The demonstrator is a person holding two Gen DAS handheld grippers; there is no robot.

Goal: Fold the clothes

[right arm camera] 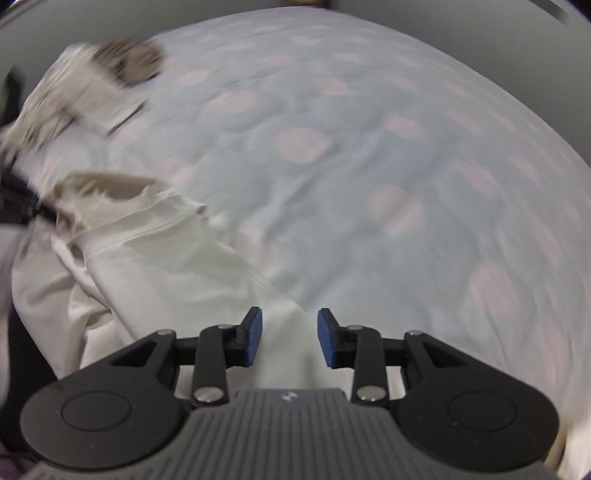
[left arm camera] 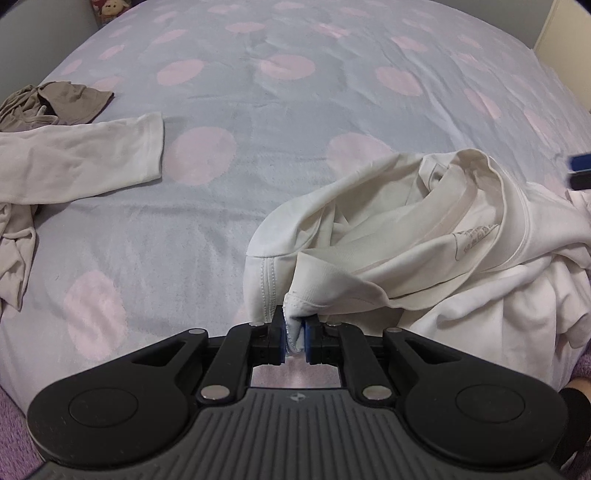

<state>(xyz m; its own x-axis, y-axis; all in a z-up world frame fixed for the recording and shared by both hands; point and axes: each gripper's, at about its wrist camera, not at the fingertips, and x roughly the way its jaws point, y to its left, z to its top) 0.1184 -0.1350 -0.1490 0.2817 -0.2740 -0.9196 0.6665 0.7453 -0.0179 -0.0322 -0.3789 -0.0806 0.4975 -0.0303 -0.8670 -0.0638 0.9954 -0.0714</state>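
A white T-shirt (left arm camera: 424, 236) lies crumpled on the bed at the right of the left wrist view, collar up. My left gripper (left arm camera: 294, 334) is shut on a hemmed edge of the shirt near its sleeve. In the right wrist view, which is blurred, the same white shirt (right arm camera: 166, 258) spreads from the left down to my right gripper (right arm camera: 290, 338). The right gripper is open, with a strip of the shirt lying between its blue pads (right arm camera: 255, 334) without being gripped. The right gripper's blue tip (left arm camera: 580, 164) shows at the right edge of the left wrist view.
The bed is covered by a pale blue sheet with pink dots (left arm camera: 258, 92). A beige long-sleeved garment (left arm camera: 74, 158) and a brown garment (left arm camera: 62, 101) lie at the left; they also show blurred at the upper left of the right wrist view (right arm camera: 92, 85). A wall corner (left arm camera: 565, 29) stands at the far right.
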